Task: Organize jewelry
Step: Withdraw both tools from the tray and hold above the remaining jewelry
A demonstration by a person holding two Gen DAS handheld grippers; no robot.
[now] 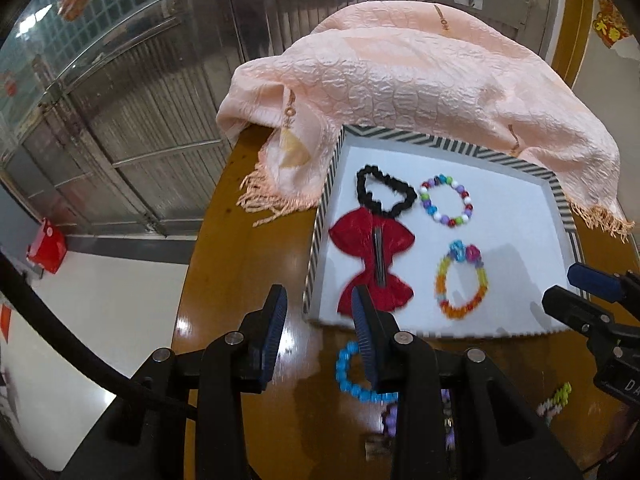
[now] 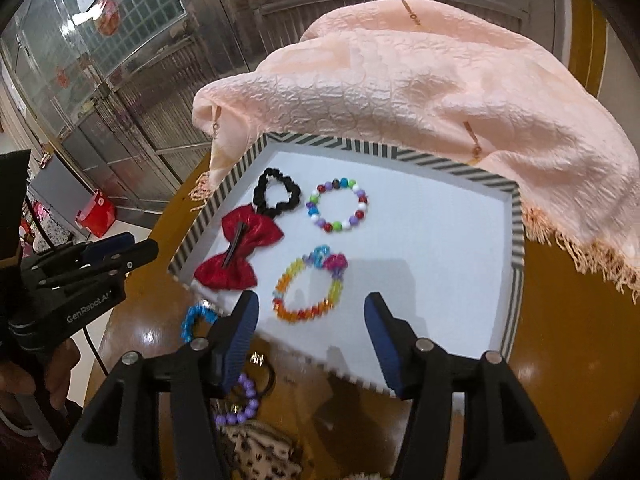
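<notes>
A: Where is the jewelry found at this moment?

B: Four pieces are laid in the striped tray (image 2: 516, 240) on the desk (image 1: 240, 280): a black scrunchie (image 2: 276, 194) and a red bow clip (image 2: 240, 252) along the tray's left edge, a multicolour bead bracelet (image 2: 338, 208) toward the far edge, and a rainbow bracelet (image 2: 308, 284) near the front edge. A blue bead bracelet (image 1: 352, 376) is left on the desk just outside the tray's front left corner, with a purple bead bracelet (image 2: 240, 400) nearer the desk's front edge.

A: And the tools?

B: The left hand-held gripper (image 1: 320, 320) is held with its jaws apart and empty above the blue bracelet. The right hand-held gripper (image 2: 312, 320) is spread wide, nothing carried, over the tray's front edge.

A: How is the blue bracelet expected to handle?

B: It is judged light and floppy, the beads hard and likely slick, so a pinch across one side of the loop is advised rather than across its full width. Sliding on the glossy desk is to be expected.
</notes>
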